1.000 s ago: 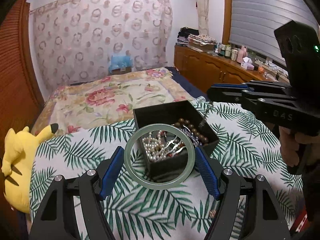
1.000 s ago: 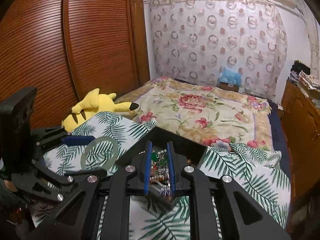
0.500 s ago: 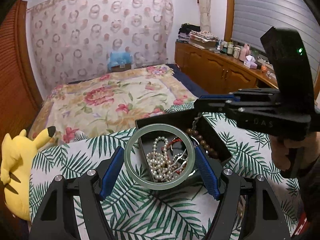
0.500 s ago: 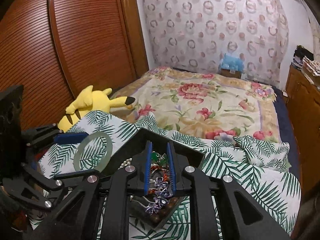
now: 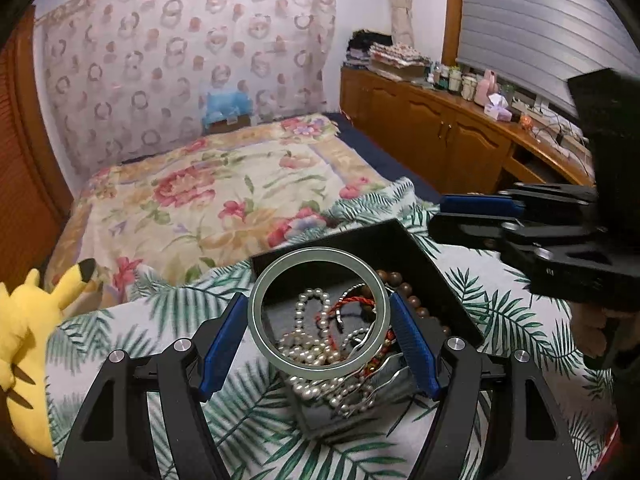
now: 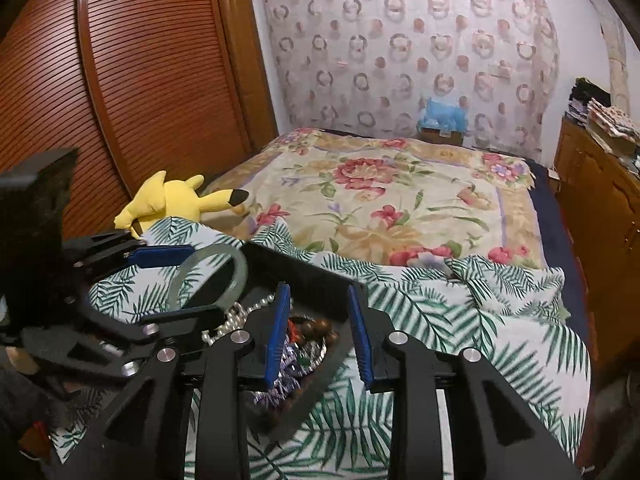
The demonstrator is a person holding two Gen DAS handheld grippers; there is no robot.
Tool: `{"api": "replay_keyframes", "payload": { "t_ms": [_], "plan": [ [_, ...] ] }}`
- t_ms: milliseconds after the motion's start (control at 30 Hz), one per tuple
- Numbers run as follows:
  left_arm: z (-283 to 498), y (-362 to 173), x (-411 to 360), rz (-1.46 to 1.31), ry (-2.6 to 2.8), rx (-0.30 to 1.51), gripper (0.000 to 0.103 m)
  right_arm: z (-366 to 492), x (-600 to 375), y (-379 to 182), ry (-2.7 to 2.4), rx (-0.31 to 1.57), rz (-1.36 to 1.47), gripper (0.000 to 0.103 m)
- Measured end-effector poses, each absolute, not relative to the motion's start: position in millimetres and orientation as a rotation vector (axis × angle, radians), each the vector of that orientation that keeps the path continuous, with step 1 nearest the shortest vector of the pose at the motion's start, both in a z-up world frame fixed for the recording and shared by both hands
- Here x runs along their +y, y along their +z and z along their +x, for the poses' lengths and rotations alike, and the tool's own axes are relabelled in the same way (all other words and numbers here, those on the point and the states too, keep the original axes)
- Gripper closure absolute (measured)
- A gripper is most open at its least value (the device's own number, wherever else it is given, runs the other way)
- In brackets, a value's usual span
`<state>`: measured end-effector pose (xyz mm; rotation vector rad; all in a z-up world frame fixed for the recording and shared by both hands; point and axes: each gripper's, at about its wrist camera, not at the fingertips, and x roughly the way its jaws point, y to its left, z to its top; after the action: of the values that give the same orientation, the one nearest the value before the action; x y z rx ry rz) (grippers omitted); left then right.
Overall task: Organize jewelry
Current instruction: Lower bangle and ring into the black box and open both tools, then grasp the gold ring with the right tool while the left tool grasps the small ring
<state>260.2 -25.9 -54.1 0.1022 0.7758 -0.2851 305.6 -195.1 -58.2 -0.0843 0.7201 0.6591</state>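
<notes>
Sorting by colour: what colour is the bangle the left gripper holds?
Pale translucent green bangle, clearest in the left wrist view.

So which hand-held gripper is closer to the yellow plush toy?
Left. The left hand-held gripper, clamping the green bangle, sits beside the yellow plush toy. The right hand-held gripper hangs open over the black box, farther away.

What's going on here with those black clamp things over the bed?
A person is sorting jewelry with a hand-held gripper in each hand. The left hand-held gripper grips a pale green bangle and holds it above a black box filled with pearls, brown beads and other pieces. The box sits on a palm-leaf blanket on the bed. The right hand-held gripper hovers open and empty over the box's other side.
</notes>
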Motion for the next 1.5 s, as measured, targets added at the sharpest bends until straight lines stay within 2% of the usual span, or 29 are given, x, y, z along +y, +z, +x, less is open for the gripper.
{"api": "replay_keyframes", "payload": {
  "t_ms": [500, 567, 700, 967, 1033, 1500],
  "plan": [
    [275.6, -59.2, -35.6, 0.110, -0.263, 0.795, 0.032, 285.2, -220.0, -71.9, 0.586, 0.726, -0.096, 0.071],
    [271.0, -56.4, -33.1, 0.103, -0.260, 0.786, 0.027, 285.0, -219.6, -72.6, 0.582, 0.730, -0.095, 0.071],
    [261.0, -51.3, -28.4, 0.090, -0.248, 0.775, 0.026, 277.7, -220.5, -73.8, 0.579, 0.732, -0.095, 0.071],
    [228.6, -42.6, -20.2, 0.060, -0.237, 0.735, 0.009, 247.2, -219.1, -68.7, 0.582, 0.709, -0.109, 0.071],
    [218.1, -42.3, -19.3, 0.053, -0.240, 0.727, 0.008, 239.0, -219.6, -68.0, 0.585, 0.708, -0.103, 0.071],
    [154.5, -58.3, -17.8, 0.029, -0.269, 0.744, 0.008, 184.4, -223.4, -92.6, 0.585, 0.759, -0.127, 0.069]
  ]
}}
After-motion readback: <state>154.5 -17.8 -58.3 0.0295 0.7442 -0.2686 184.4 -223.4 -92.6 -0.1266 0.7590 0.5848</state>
